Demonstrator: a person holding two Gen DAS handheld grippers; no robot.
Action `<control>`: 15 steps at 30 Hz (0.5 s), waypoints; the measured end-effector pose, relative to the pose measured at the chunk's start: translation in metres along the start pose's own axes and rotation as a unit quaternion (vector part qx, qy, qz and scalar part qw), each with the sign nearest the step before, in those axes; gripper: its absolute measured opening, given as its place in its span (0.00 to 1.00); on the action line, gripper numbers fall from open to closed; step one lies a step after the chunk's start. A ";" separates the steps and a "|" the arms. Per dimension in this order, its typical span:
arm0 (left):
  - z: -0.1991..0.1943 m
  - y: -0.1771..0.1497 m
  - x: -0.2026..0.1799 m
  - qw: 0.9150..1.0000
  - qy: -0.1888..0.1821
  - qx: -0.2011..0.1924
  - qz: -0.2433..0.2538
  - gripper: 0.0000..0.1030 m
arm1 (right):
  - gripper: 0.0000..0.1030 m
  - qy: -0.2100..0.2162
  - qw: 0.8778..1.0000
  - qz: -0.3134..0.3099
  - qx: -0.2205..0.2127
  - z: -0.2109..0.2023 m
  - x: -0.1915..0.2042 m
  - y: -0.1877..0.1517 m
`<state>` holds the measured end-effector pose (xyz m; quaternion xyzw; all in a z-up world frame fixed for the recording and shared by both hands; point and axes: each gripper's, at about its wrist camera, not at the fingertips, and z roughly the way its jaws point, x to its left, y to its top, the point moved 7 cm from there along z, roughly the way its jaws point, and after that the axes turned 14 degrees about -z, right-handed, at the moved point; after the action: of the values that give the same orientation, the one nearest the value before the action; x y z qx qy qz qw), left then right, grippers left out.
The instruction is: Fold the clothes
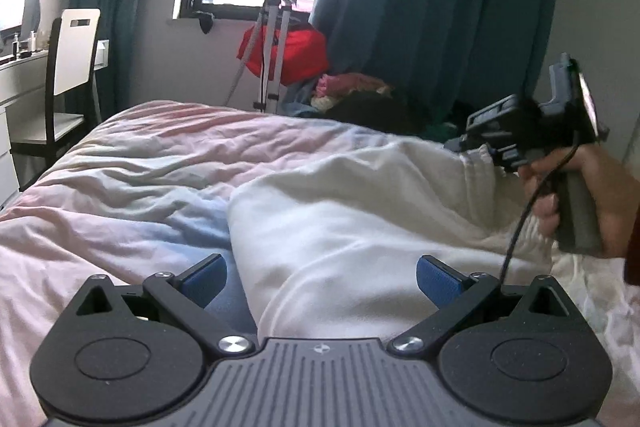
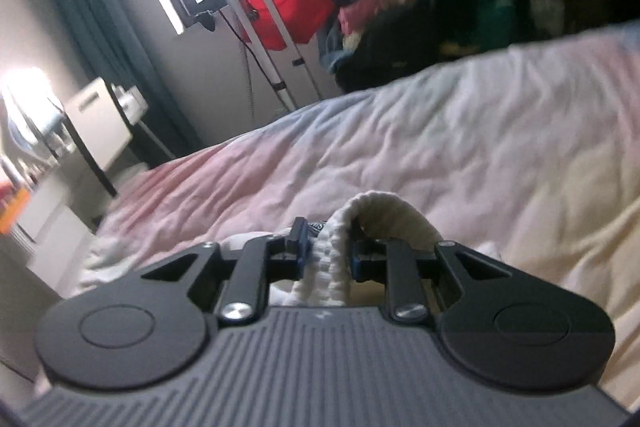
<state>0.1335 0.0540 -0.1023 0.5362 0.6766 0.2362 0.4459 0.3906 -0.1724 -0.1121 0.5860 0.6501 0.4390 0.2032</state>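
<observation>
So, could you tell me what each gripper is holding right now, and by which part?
The right gripper pinches the white garment by its ribbed elastic edge. The left gripper is open, holding nothing.

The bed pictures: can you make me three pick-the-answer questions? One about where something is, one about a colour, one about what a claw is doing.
1. Where does the white garment lie?
A. on the bed
B. on the chair
C. on the windowsill

2. What colour is the bag under the window?
A. yellow
B. red
C. white

3. What is the right claw doing?
A. standing wide open
B. pinching the white garment's ribbed edge
C. holding a bottle

Answers:
1 A, it is spread on the pink quilt.
2 B, it shows bright red in both views.
3 B, the blue pads squeeze the ribbed cloth between them.
</observation>
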 end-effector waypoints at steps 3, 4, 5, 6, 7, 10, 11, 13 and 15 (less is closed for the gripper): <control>0.003 -0.003 -0.002 1.000 -0.007 0.004 0.003 0.99 | 0.72 0.031 0.999 0.036 -0.022 -0.017 -0.012 -0.007; 0.003 -0.004 -0.003 1.000 -0.008 0.004 0.005 0.99 | 0.85 0.040 0.997 0.050 -0.040 -0.028 -0.015 -0.008; 0.004 -0.005 -0.004 1.000 -0.008 0.005 0.007 0.99 | 0.88 0.049 0.995 0.065 -0.057 -0.039 -0.019 -0.010; 0.004 -0.005 -0.004 1.000 -0.008 0.005 0.009 0.99 | 0.87 0.058 0.992 0.079 -0.074 -0.051 -0.022 -0.011; 0.004 -0.006 -0.005 1.000 -0.008 0.005 0.011 0.99 | 0.87 0.069 0.990 0.094 -0.082 -0.057 -0.025 -0.011; 0.003 -0.007 -0.007 1.000 -0.004 0.001 0.019 0.99 | 0.87 0.055 0.987 0.120 -0.093 -0.082 -0.036 -0.020; 0.002 -0.007 -0.008 1.000 -0.002 0.000 0.023 0.99 | 0.87 0.043 0.989 0.114 -0.089 -0.090 -0.039 -0.027; 0.001 -0.010 -0.010 0.999 0.001 -0.001 0.035 0.99 | 0.87 0.018 0.993 0.090 -0.078 -0.102 -0.041 -0.043; -0.001 -0.015 -0.013 0.999 0.002 0.001 0.051 0.99 | 0.87 -0.005 0.996 0.066 -0.067 -0.110 -0.042 -0.062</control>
<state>0.1255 0.0369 -0.1091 0.5697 0.6495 0.2591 0.4318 0.2788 -0.2440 -0.1139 0.6153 0.5780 0.4909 0.2155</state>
